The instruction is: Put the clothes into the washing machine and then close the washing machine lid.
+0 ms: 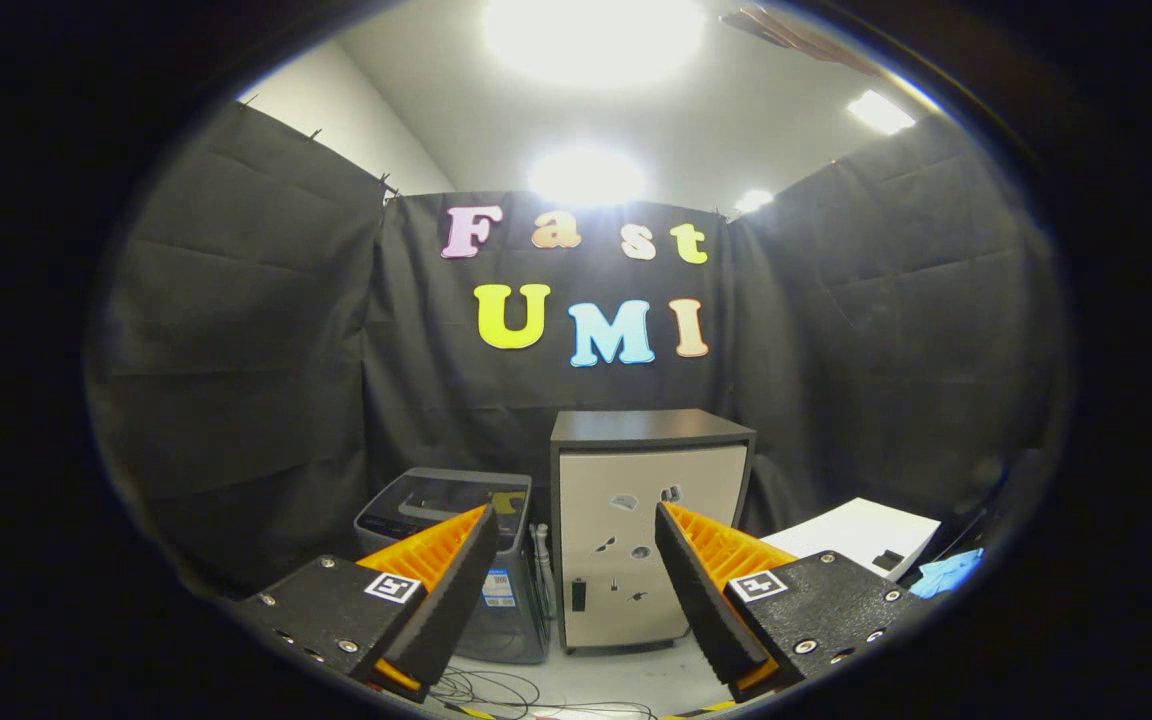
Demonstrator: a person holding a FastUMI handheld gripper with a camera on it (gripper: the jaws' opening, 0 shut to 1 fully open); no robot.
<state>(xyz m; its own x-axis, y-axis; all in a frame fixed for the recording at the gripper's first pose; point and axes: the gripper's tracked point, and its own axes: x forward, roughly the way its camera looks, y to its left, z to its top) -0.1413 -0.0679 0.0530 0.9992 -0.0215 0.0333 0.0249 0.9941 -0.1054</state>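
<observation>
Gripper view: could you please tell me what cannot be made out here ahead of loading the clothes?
- Grey top-loading washing machine: the gripper, open with nothing between its fingers, has one finger across the machine's front; whether the dark lid is fully shut is unclear.
- Blue cloth beside the white flat board: cut off by the view's edge, too small to identify.
- Small marks on the beige cabinet: too small.
</observation>
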